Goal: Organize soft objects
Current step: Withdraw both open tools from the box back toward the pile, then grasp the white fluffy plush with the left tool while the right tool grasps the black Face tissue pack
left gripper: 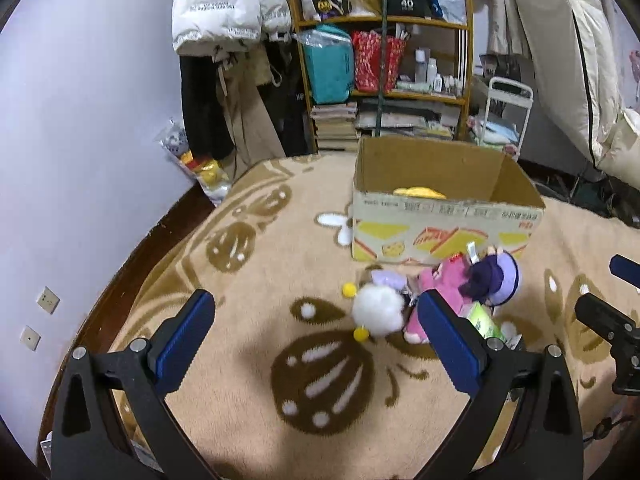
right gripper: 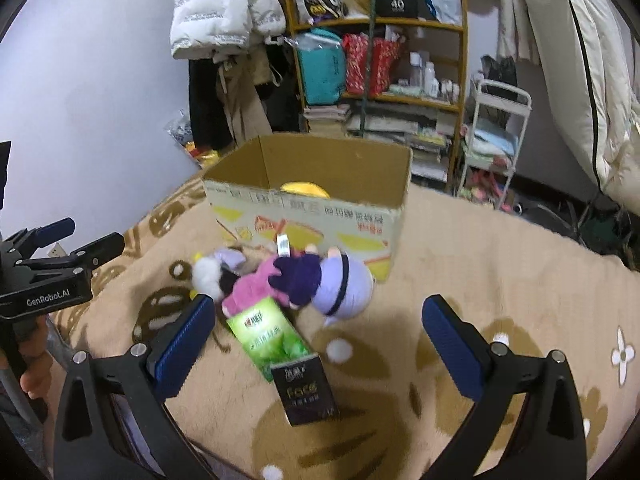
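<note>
An open cardboard box [left gripper: 444, 220] [right gripper: 308, 216] stands on the patterned blanket [left gripper: 260, 280] with a yellow soft thing [left gripper: 418, 192] [right gripper: 304, 189] inside. In front of it lies a pile of plush toys: a white fluffy one [left gripper: 378, 312] [right gripper: 206, 276], a pink one [left gripper: 440, 284] [right gripper: 252, 288] and a purple-and-lilac doll [left gripper: 496, 280] [right gripper: 332, 284]. A green tissue pack [right gripper: 272, 336] [left gripper: 486, 320] and a black pack [right gripper: 306, 390] lie nearer. My left gripper [left gripper: 316, 336] is open and empty, just short of the white toy. My right gripper [right gripper: 318, 340] is open and empty, above the tissue packs.
A wooden shelf [left gripper: 384, 64] [right gripper: 380, 60] full of bags and books stands behind the box, with hanging coats [left gripper: 228, 40] to its left and a white cart [right gripper: 494, 140] to its right. The left gripper shows at the right wrist view's left edge [right gripper: 60, 264].
</note>
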### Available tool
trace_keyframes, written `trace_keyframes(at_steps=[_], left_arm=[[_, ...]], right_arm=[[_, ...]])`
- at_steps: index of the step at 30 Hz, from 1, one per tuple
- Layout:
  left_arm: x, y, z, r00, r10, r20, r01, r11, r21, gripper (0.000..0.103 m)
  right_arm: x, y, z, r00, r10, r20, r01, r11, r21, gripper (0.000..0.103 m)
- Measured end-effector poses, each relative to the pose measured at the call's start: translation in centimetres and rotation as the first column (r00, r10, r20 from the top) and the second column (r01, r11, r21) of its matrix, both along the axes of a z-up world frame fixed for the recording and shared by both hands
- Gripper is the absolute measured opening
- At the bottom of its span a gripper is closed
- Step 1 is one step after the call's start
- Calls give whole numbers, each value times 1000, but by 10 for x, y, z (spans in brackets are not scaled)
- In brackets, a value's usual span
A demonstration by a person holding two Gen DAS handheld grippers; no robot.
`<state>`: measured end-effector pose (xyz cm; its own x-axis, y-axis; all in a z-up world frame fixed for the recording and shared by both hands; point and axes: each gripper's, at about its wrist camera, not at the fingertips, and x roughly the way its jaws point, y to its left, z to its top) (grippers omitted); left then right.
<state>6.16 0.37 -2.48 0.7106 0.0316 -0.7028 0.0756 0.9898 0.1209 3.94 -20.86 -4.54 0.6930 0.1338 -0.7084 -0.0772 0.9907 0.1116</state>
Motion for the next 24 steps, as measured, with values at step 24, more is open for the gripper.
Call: trace_keyframes(at_steps=[24], left_arm=[[52, -27, -71, 948, -78, -308, 87, 996, 15, 100]], right_arm=[[30, 6, -82, 930, 24, -366, -15, 1000, 28, 87]])
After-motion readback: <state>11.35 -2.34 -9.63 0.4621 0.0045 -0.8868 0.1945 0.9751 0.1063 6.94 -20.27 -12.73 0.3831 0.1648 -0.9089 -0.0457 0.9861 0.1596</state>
